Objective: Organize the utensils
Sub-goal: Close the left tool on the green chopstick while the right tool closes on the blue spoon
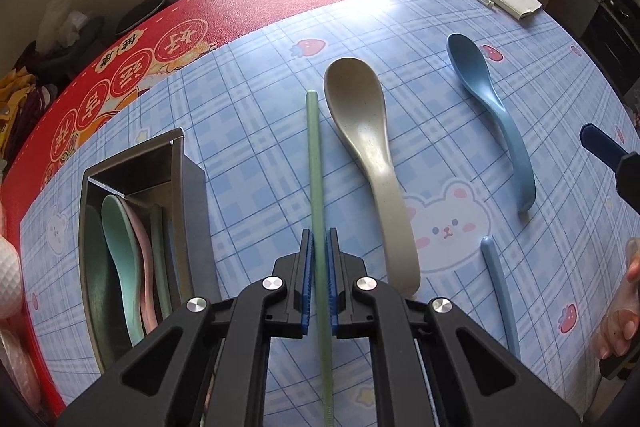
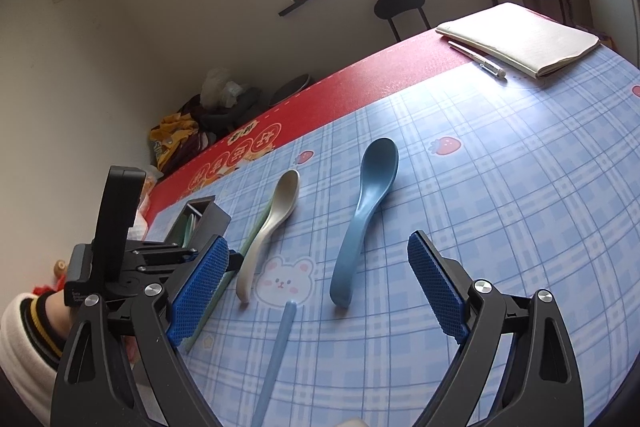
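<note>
Pinching the thin green chopstick (image 1: 319, 187) near its close end, the left gripper (image 1: 319, 259) at the bottom middle of the left wrist view is squeezed almost fully shut, with the blue pads (image 1: 306, 267) pressing on both sides of the stick. The stick is lying flat on the blue checked tablecloth (image 1: 440, 39) and pointing up the frame. I think the job now is lifting it and dropping it into the metal holder (image 1: 188, 187) at the lower left, where a mint spoon (image 1: 120, 247) and a pink one are already sitting. Lifting it straight up and keeping the grip tight is looking like the best way, because a long stick held by one end is likely tipping down at the far end. The beige spoon (image 1: 368, 155) is lying just beside it on the right, so bumping it is a risk. In the right wrist view the right gripper (image 2: 316, 287) is wide open and holding nothing, hanging over the blue chopstick (image 2: 276, 355) and near the blue spoon (image 2: 362, 211)
</note>
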{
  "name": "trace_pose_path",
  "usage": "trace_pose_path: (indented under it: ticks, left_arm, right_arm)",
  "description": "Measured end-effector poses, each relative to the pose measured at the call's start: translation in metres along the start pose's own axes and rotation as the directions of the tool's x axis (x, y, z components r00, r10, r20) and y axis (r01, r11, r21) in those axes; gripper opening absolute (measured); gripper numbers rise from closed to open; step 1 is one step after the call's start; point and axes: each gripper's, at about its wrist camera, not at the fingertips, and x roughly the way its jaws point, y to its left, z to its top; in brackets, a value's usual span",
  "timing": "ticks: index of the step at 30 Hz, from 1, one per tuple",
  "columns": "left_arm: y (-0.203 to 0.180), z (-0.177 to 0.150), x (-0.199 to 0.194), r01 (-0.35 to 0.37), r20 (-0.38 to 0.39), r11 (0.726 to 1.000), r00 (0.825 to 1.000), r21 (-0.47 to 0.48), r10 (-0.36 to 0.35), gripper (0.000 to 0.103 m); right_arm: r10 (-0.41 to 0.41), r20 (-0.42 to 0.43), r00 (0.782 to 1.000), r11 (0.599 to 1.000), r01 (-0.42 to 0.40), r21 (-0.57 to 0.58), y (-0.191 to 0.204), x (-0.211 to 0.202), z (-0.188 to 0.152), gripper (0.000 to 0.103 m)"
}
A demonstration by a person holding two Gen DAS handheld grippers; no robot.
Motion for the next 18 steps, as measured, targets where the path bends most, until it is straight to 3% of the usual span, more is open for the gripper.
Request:
trace_pose_path:
  ticks: [8, 14, 18]
  left_arm:
    - [0.000, 0.005, 0.001, -0.007, -0.008, 1.000, 1.000, -0.008, 0.007, 0.006]
    - [-0.001, -0.001, -0.002, -0.022, 0.028, 0.999, 0.999, -0.031, 0.023, 0.006]
    - [0.003, -0.012, -0.014, 0.023, 0.064, 0.996, 0.998, -0.088, -0.017, 0.006]
  right_arm:
    - [0.006, -0.013, 1.000, 1.000, -0.006, 0.015, -0.002, 0.004, -0.002, 0.088]
    - [0.017, -0.007, 1.000, 0.999, -0.017, 0.029, -0.004, 0.002, -0.002, 0.088]
    - [0.018, -0.003, 1.000, 0.998, -0.017, 0.052, -0.011, -0.001, 0.000, 0.088]
